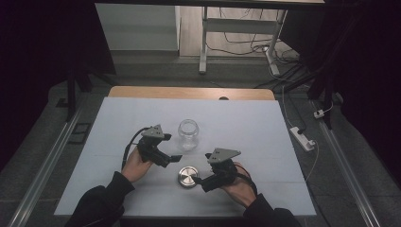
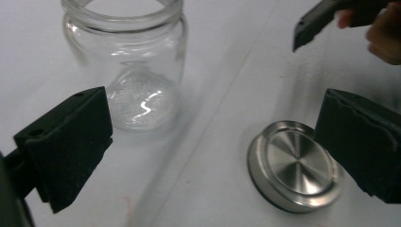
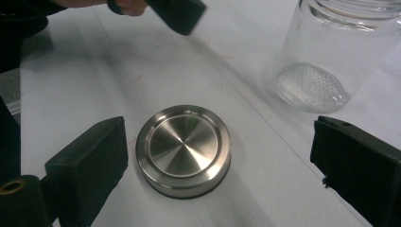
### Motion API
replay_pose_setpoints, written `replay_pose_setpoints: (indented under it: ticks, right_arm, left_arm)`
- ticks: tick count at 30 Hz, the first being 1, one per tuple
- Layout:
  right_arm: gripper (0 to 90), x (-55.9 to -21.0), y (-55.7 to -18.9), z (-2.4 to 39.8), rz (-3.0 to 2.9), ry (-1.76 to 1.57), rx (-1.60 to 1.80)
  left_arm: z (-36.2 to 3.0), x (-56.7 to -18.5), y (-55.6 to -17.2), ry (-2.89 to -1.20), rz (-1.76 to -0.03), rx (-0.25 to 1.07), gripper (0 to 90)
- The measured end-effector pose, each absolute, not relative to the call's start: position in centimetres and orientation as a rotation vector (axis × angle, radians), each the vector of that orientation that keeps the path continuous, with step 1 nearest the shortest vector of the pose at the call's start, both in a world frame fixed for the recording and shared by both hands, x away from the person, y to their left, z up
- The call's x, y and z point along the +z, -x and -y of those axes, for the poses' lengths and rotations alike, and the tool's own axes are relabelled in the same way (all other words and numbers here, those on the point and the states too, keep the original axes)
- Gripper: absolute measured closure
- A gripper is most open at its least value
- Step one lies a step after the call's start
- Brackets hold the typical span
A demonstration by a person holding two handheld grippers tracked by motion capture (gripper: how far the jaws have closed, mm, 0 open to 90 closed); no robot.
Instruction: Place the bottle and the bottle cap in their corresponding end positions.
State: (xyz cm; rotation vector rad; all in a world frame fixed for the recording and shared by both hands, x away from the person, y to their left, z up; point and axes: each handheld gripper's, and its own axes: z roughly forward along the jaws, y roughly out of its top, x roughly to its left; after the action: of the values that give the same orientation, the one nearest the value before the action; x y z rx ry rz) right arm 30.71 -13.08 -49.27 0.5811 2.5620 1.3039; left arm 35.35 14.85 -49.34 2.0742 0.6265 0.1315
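Both grippers, left [image 1: 171, 158] and right [image 1: 202, 181], hung spread and empty over the table [image 1: 265, 132]. Between them stood an open jar [image 1: 187, 134], upright, its lid [image 1: 187, 176] lying flat nearby. Likely step: approach; next, right jaws must straddle the lid.

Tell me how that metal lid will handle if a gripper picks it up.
The metal lid looks rigid and smooth, so probably slippery between jaws. Lying flat and low on the white table, it seems unlikely to tip or roll; its shallow edge offers little grip.
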Motion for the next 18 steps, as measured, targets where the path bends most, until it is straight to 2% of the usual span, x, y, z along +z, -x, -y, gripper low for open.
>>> replay_pose_setpoints:
  ticks: [12,18]
  right_arm:
    - [2.7,-49.2,-30.5,14.2,-2.557,-0.628,1.293]
    - [2.1,-48.9,-30.3,15.2,-2.528,-0.655,1.294]
  left_arm:
    - [-16.0,-49.6,-33.2,-2.038,-0.624,0.052,0.0]
    - [-16.8,-49.6,-31.7,-2.076,-0.622,0.075,0.0]
